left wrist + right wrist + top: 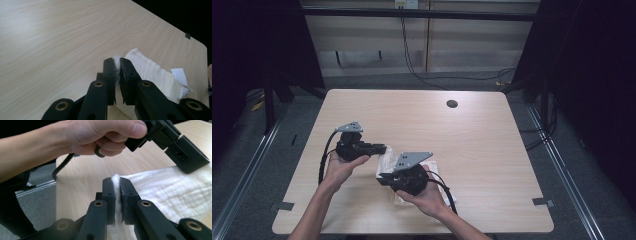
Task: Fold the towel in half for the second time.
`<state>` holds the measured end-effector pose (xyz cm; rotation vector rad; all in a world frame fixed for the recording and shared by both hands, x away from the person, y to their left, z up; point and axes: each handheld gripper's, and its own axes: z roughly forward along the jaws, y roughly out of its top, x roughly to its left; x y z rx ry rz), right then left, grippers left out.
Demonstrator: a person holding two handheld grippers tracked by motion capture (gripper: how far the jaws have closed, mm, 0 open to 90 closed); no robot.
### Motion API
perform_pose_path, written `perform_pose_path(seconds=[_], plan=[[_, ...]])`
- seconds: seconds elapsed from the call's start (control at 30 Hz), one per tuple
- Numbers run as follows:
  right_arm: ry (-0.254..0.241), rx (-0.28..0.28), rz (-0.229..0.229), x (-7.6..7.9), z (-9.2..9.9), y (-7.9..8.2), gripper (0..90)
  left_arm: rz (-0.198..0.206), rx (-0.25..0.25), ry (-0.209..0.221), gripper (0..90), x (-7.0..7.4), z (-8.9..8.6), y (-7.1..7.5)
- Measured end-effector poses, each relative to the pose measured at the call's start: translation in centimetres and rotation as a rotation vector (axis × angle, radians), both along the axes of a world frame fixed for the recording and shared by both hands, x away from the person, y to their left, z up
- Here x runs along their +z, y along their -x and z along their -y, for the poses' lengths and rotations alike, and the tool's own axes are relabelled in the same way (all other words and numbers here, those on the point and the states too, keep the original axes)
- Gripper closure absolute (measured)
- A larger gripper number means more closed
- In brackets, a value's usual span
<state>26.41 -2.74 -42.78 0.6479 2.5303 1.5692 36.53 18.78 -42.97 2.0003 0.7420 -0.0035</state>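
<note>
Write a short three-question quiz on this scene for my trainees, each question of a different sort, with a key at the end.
1. True or false: the left gripper is shut on the white cloth.
2. Multiple choice: in the high view, the round hole in the table lies (a) at the far right part, (b) at the near left corner, (c) under the cloth.
3. Short answer: what is pinched by the right gripper?

Key
1. True; cloth shows between its closed jaws.
2. a.
3. A fold of the white cloth.
</note>
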Motion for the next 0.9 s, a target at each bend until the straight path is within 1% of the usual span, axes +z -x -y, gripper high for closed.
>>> perform_pose_path(seconds=[0.03, 0.07, 0.13, 0.33, 0.4, 0.47, 0.53, 0.6, 0.67, 0.73, 0.9], plan=[[0.008, -0.005, -0.002, -0.1, 0.1, -0.1, 83.3, 0.001, 0.004, -0.006, 83.8, -0.1, 0.2, -0.1], [0.019, -0.015, -0.008, -0.1, 0.2, -0.1, 83.2, -0.001, 0.002, -0.002, 83.8, -0.2, 0.3, -0.2], [0.002, -0.03, -0.016, -0.2, 0.5, 0.0, 83.1, -0.008, -0.006, 0.002, 83.8, -0.5, 0.7, -0.3], [0.021, -0.027, -0.026, -0.4, 1.7, 0.1, 83.4, -0.009, -0.032, -0.015, 84.0, -0.8, 2.4, -0.3], [0.025, -0.029, -0.031, -0.6, 2.1, 0.2, 83.4, -0.002, -0.046, -0.034, 84.0, -0.8, 3.2, -0.1], [0.031, -0.026, -0.023, -0.6, 2.6, 0.5, 83.5, -0.005, -0.058, -0.036, 84.2, -0.9, 3.9, -0.1], [0.036, -0.025, -0.022, -0.7, 3.1, 0.5, 83.4, -0.004, -0.066, -0.048, 84.3, -1.0, 4.4, 0.0], [0.037, -0.024, -0.023, -0.8, 3.6, 0.6, 83.3, -0.007, -0.069, -0.049, 84.3, -1.1, 4.9, -0.1], [0.029, -0.034, -0.038, -1.1, 4.1, 0.4, 83.3, -0.007, -0.056, -0.057, 84.4, -1.2, 5.3, -0.2], [0.027, -0.044, -0.052, -1.4, 4.5, 0.2, 83.3, -0.01, -0.069, -0.056, 84.5, -1.3, 5.7, -0.3], [0.028, -0.051, -0.058, -1.6, 5.3, 0.3, 83.3, -0.023, -0.087, -0.043, 84.4, -1.7, 6.2, -0.6]])
